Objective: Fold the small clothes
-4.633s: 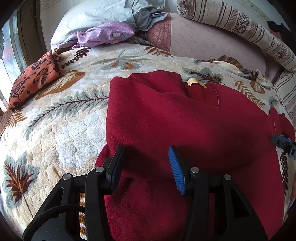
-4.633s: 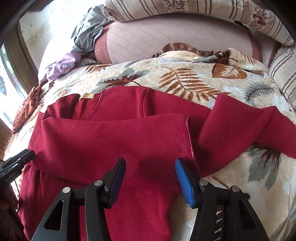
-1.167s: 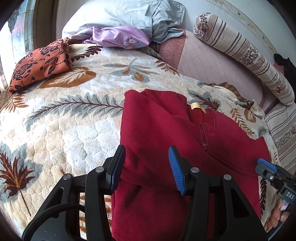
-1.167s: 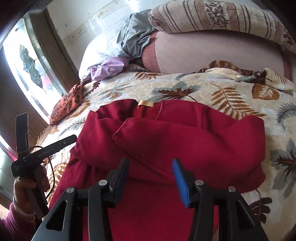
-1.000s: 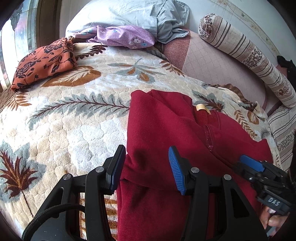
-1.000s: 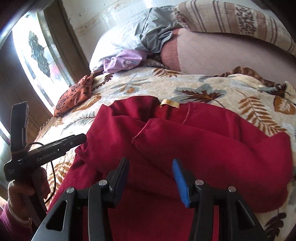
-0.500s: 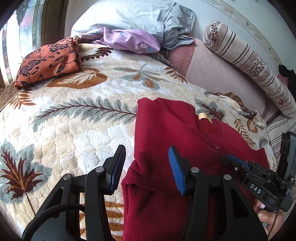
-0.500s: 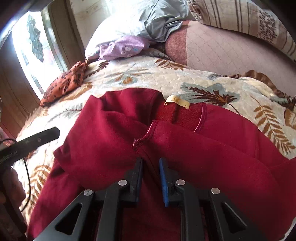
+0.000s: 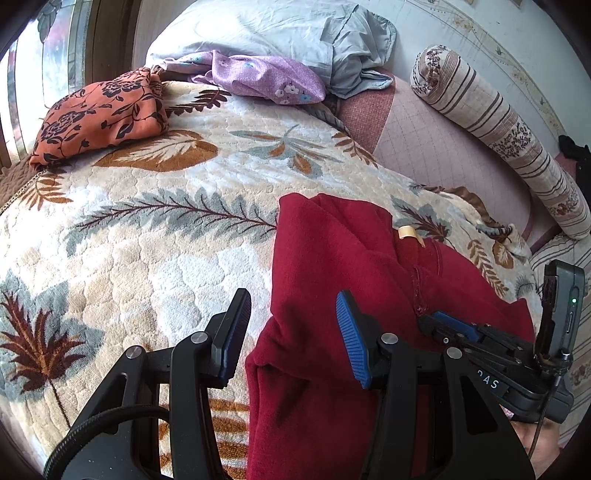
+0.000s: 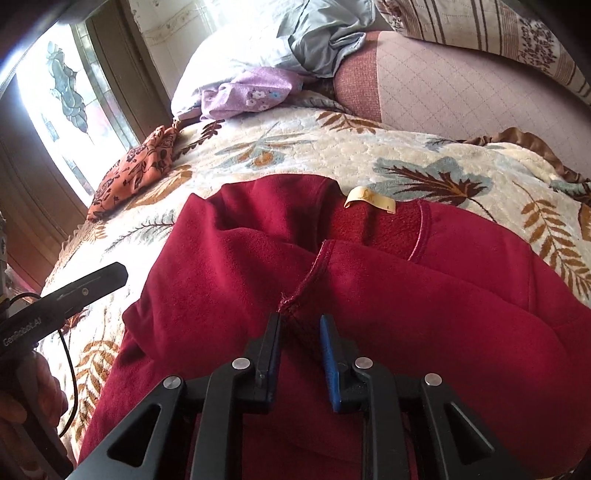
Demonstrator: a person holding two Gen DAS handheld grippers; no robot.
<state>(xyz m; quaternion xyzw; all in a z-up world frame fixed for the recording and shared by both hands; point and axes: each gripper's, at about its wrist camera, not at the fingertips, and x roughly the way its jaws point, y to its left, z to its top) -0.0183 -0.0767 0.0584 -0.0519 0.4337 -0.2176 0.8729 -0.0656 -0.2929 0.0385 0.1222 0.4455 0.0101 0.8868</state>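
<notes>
Red sweater [image 9: 332,295] lies on leaf-print blanket [image 9: 147,236]. Right gripper [image 10: 300,325] pinches a sleeve cuff at sweater's middle. Left gripper [image 9: 291,321] gapes wide over sweater's edge. Orange cloth [image 9: 99,114], pillow [image 9: 258,33], window [image 10: 62,96] beyond.

Home bedroom: bed under leaf-print blanket [image 9: 155,229], striped bolster [image 9: 498,136], pillow [image 9: 258,33], window [image 10: 62,96].
</notes>
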